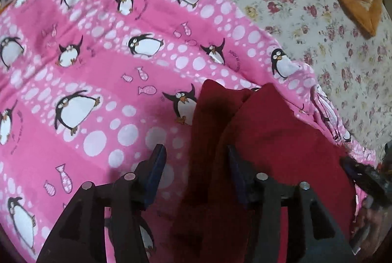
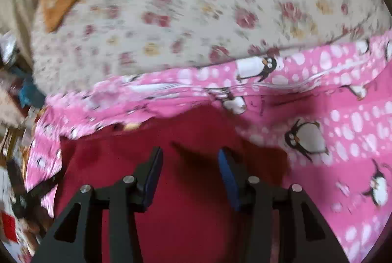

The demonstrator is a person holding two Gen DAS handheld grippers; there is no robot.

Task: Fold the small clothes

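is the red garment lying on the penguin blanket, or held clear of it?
Touching. The left wrist view shows the red garment lying flat on the pink penguin blanket, no gap at its edges. Both grippers' jaws stand open, holding nothing.

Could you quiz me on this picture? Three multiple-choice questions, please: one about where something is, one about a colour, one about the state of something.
1. The dark red garment lies on:
A. the pink penguin blanket
B. a wooden floor
C. a chair

2. The flowers on the cream bedcover are mainly:
A. blue
B. red
C. black

3. The left gripper is:
A. shut on a sock
B. open
C. out of view

Answers: 1 A, pink shows around the red cloth; 2 B, dark red roses; 3 B, its jaws stand apart, gripping nothing.
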